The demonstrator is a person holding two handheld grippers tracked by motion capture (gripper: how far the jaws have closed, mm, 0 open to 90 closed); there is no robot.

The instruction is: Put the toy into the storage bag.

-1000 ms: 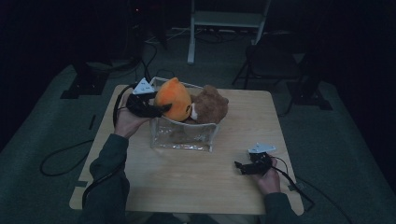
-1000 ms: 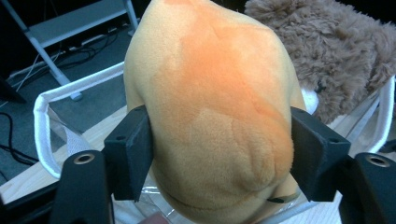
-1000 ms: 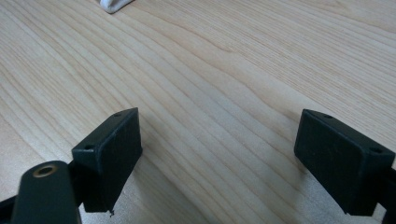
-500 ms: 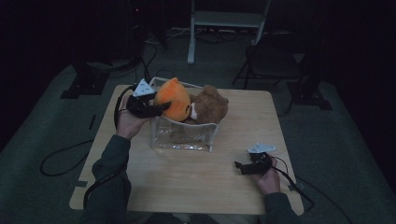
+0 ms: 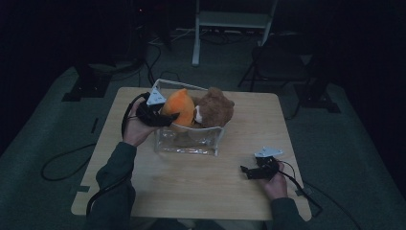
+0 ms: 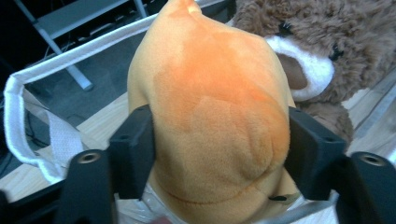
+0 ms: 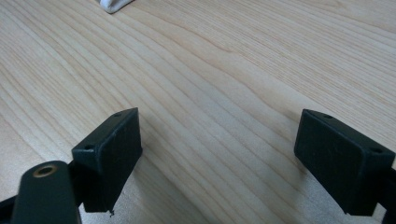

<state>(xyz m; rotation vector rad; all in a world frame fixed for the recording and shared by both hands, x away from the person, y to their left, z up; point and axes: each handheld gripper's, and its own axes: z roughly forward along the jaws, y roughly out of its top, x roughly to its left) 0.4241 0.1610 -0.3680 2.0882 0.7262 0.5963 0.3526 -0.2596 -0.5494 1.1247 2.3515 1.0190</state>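
The left gripper has its jaws pressed against both flanks of the soft orange plush toy, having just opened a little around it. The toy stands in the clear plastic pouch with white trim beside a brown furry teddy bear. This looks like seating or lifting the orange toy; next calls for a firmer squeeze. The right gripper rests spread and empty on the light wooden table

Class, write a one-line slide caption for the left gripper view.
Left tool grips the orange plush toy beside a brown teddy bear.
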